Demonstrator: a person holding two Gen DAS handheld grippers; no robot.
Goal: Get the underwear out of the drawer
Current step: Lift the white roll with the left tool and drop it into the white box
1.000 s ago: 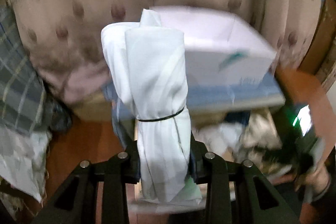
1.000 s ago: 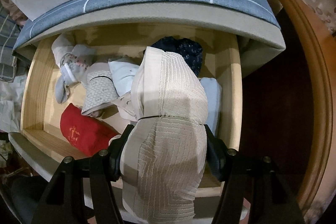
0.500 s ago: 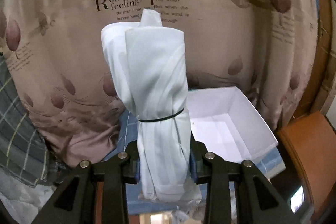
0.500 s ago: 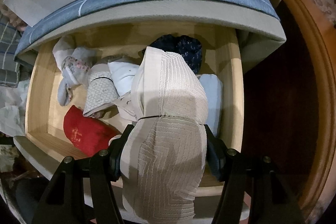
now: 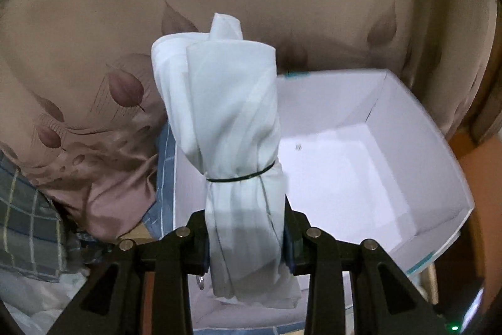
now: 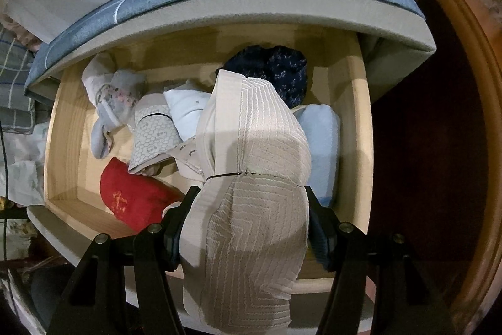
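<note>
Above the open white shoe box, the left hand-held gripper is holding a white underwear roll, its jaws pressing in on the lower end of the bundle below a thin dark band. The roll's long axis is running straight out along the fingers, its folded tip pointing away toward the leaf-printed curtain, with the box's empty floor lying ahead and to the right of it, close beneath. Over the open wooden drawer, the right hand-held gripper is clamping a beige textured underwear roll, also banded, its long axis likewise in line with the fingers and its far end pointing toward the drawer's back. More rolled garments are lying in the drawer below, among them a red roll and a dark blue one. The left hand appears nearer the box, so its roll is probably the first to go in.
</note>
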